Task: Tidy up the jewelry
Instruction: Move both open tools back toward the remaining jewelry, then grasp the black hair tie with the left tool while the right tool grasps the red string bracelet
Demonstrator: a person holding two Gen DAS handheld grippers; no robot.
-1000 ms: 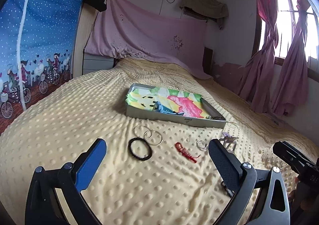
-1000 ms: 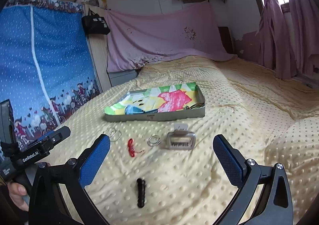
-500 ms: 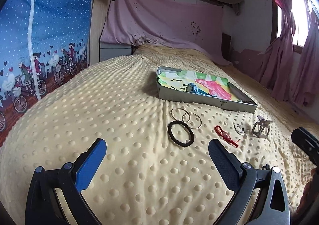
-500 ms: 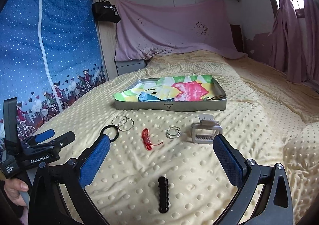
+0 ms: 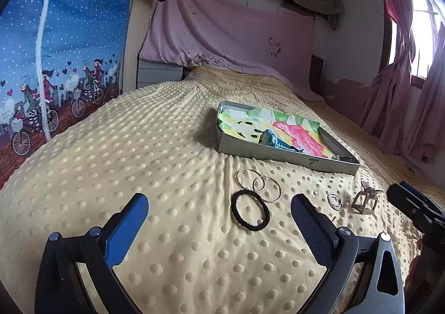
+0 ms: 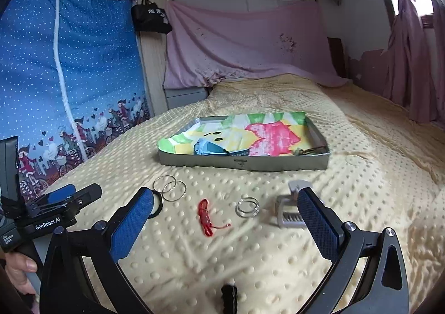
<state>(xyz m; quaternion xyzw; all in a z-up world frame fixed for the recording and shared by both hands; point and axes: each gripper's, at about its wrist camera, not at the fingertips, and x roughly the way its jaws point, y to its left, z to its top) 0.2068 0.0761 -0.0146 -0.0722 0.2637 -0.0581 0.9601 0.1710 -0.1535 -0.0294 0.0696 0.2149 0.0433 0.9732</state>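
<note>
A grey metal tray [image 5: 278, 154] [image 6: 244, 165] lined with colourful paper lies on the yellow dotted bedspread; a blue clip [image 6: 207, 148] lies in it. In front of it lie two thin hoop rings [image 5: 258, 183] [image 6: 169, 187], a black hair tie [image 5: 249, 213], a red string bracelet [image 6: 205, 218], two small clear rings [image 6: 247, 207] [image 5: 334, 201] and a beige claw clip [image 5: 364, 201] [image 6: 289, 212]. My left gripper [image 5: 219, 219] is open and empty, just left of the hair tie. My right gripper [image 6: 225, 216] is open and empty, low over the red bracelet.
A black ribbed piece [image 6: 229, 297] lies at the near edge. A blue fabric wardrobe [image 6: 69, 85] stands on the left, a pink sheet [image 6: 244, 44] covers the headboard, and pink curtains [image 5: 403, 77] hang at the right. The left gripper's body [image 6: 50, 211] shows at left.
Both grippers have moved forward and down toward the items on the bedspread. The left one has swung left, so the hair tie now lies near its right finger. Both stay open.
</note>
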